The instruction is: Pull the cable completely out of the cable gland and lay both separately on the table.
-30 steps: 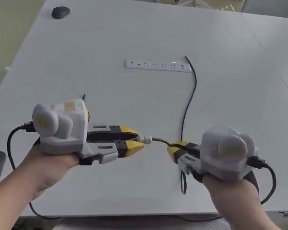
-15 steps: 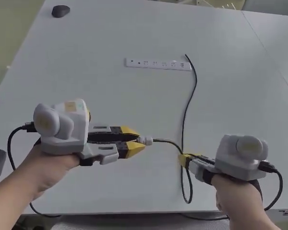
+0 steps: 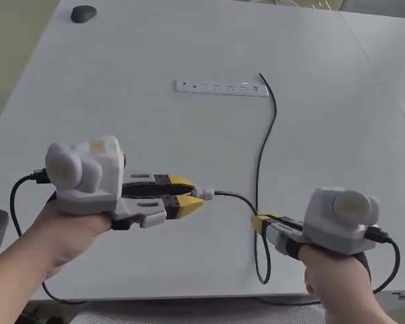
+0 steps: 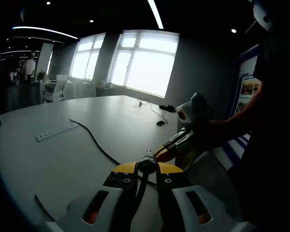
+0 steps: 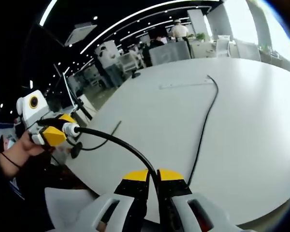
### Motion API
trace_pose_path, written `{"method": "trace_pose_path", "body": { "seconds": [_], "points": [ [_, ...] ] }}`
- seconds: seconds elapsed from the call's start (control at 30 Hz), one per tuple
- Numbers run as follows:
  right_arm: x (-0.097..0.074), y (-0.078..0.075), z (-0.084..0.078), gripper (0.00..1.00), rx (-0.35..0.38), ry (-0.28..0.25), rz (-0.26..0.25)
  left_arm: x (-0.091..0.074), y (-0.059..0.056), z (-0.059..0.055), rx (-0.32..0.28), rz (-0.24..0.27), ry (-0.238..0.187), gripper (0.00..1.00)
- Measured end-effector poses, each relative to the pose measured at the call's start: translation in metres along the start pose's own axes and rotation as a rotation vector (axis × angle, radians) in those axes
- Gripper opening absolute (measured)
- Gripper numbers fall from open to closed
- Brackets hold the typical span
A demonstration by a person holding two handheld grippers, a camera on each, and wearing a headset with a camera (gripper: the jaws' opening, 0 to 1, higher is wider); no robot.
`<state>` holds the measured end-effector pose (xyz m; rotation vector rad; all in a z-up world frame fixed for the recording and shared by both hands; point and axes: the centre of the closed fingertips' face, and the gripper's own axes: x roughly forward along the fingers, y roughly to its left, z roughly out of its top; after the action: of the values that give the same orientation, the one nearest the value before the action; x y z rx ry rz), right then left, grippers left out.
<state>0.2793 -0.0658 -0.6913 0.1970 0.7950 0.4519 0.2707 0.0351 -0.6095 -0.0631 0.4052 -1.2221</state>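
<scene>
The small white cable gland was pinched in my left claw, held just above the worktop near its near edge. The black cable came out of the gland and arched across to my right claw, which was clamped on it, apart from the gland. A black loop lay beside that claw at the near edge; I couldn't tell whether it was the same cable. A white power strip lay toward the far edge, and a dark mouse at the far left corner.
</scene>
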Motion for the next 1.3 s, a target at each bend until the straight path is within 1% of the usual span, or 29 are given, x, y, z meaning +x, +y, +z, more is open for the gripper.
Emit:
{"method": "trace_pose_path", "body": {
  "seconds": [0.07, 0.13, 0.27, 0.33, 0.4, 0.5, 0.57, 0.73, 0.8, 0.87, 0.9, 0.93, 0.97, 1.0, 1.03, 1.07, 1.1, 1.13, 1.17, 1.2, 1.3],
  "points": [
    [-0.001, 0.001, 0.001, 0.01, -0.018, 0.0, 0.0, -0.002, 0.002, 0.0, -0.004, 0.003, 0.0, 0.15],
    [-0.003, 0.001, 0.005, 0.01, -0.039, -0.015, -0.004, -0.003, 0.004, 0.0, -0.01, 0.011, 0.0, 0.15],
    [-0.005, 0.005, 0.005, 0.02, -0.099, -0.014, 0.0, -0.005, 0.005, 0.001, -0.007, 0.014, -0.003, 0.15],
    [-0.007, 0.008, 0.005, 0.02, -0.129, -0.016, 0.01, -0.005, 0.005, 0.002, -0.008, 0.017, -0.003, 0.15],
    [-0.009, 0.01, 0.007, 0.02, -0.16, -0.02, 0.005, -0.005, 0.005, 0.001, -0.006, 0.017, 0.0, 0.15],
    [-0.012, 0.015, 0.01, 0.03, -0.172, -0.03, 0.017, -0.005, 0.004, 0.002, -0.009, 0.017, -0.004, 0.15],
    [-0.014, 0.019, 0.012, 0.05, -0.175, -0.033, 0.026, -0.005, 0.005, 0.001, -0.01, 0.018, -0.003, 0.15],
    [-0.022, 0.03, 0.021, 0.13, -0.253, -0.045, 0.044, -0.007, 0.005, 0.002, -0.012, 0.02, -0.005, 0.15],
    [-0.026, 0.036, 0.029, 0.17, -0.312, -0.066, 0.044, -0.007, 0.005, 0.003, -0.012, 0.02, -0.008, 0.15],
    [-0.029, 0.042, 0.034, 0.19, -0.367, -0.072, 0.049, -0.008, 0.005, 0.004, -0.012, 0.019, -0.01, 0.15],
    [-0.03, 0.049, 0.038, 0.2, -0.413, -0.077, 0.064, -0.008, 0.005, 0.005, -0.011, 0.019, -0.011, 0.15],
    [-0.03, 0.053, 0.041, 0.2, -0.434, -0.079, 0.078, -0.008, 0.005, 0.005, -0.011, 0.018, -0.011, 0.15],
    [-0.029, 0.059, 0.044, 0.21, -0.472, -0.076, 0.09, -0.008, 0.005, 0.005, -0.012, 0.018, -0.011, 0.15],
    [-0.028, 0.062, 0.046, 0.22, -0.492, -0.075, 0.093, -0.008, 0.005, 0.006, -0.012, 0.018, -0.011, 0.15],
    [-0.028, 0.068, 0.05, 0.22, -0.526, -0.076, 0.107, -0.008, 0.005, 0.006, -0.01, 0.018, -0.011, 0.15],
    [-0.027, 0.072, 0.051, 0.22, -0.552, -0.074, 0.111, -0.007, 0.004, 0.006, -0.01, 0.017, -0.011, 0.15],
    [-0.026, 0.073, 0.055, 0.22, -0.6, -0.075, 0.101, -0.007, 0.003, 0.006, -0.009, 0.014, -0.012, 0.15],
    [-0.026, 0.074, 0.056, 0.21, -0.617, -0.074, 0.099, -0.007, 0.003, 0.006, -0.01, 0.013, -0.011, 0.15],
    [-0.024, 0.08, 0.058, 0.2, -0.664, -0.068, 0.11, -0.006, 0.002, 0.006, -0.007, 0.01, -0.008, 0.15],
    [-0.023, 0.083, 0.058, 0.19, -0.684, -0.064, 0.117, -0.006, 0.002, 0.006, -0.006, 0.009, -0.007, 0.15],
    [-0.02, 0.087, 0.057, 0.16, -0.8, -0.039, 0.117, -0.005, 0.001, 0.005, -0.004, 0.009, -0.004, 0.15]
  ]
}}
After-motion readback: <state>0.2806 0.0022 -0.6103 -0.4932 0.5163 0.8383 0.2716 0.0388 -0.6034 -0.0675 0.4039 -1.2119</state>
